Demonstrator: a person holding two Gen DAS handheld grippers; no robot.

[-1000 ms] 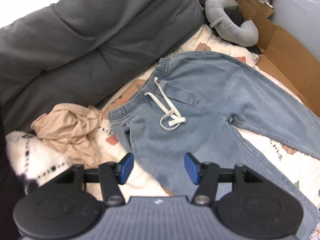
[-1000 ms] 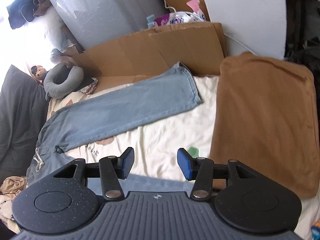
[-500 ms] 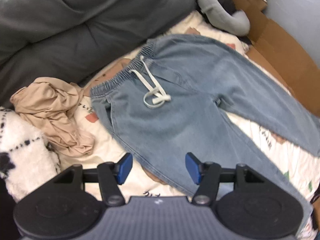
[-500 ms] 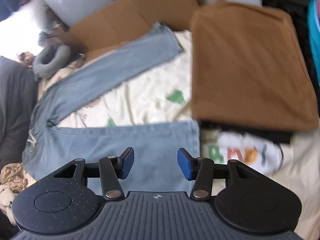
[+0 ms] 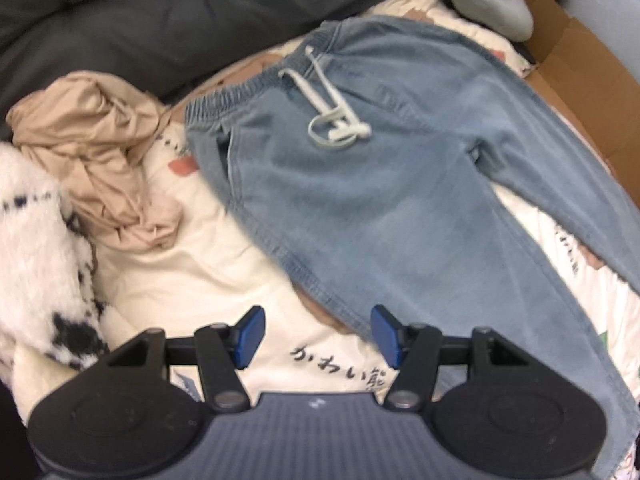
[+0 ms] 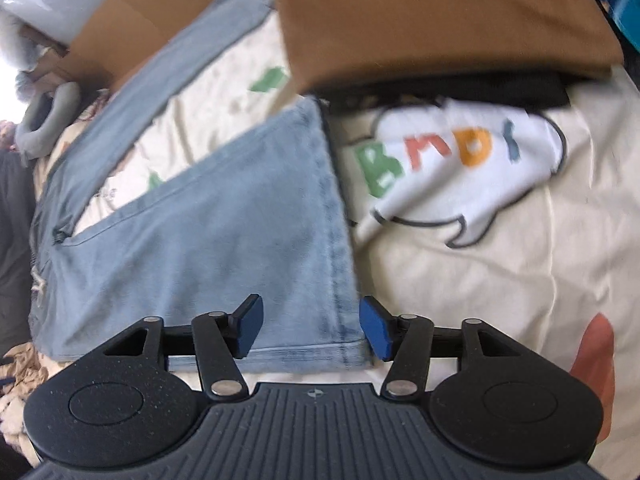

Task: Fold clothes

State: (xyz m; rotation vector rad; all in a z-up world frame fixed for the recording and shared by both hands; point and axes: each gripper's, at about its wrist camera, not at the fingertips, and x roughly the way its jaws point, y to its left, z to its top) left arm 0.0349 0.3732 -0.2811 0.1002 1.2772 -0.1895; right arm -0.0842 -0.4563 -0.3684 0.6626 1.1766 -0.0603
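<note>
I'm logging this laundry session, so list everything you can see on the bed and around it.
jeans: one, light blue, spread flat on the sheet
drawstring: one, white, at the jeans' waistband
sheet: one, cream with prints, under everything
crumpled garment: one, beige, beside the waistband
fluffy fabric: one, white with black, past the beige garment
folded cloth: one, brown, beyond the leg hem
neck pillow: one, grey, by the cardboard
left gripper: open, over the jeans' side edge
right gripper: open, over the leg hem

The bedsheet (image 6: 500, 260) shows coloured letters "BMD" and Japanese script.
</note>
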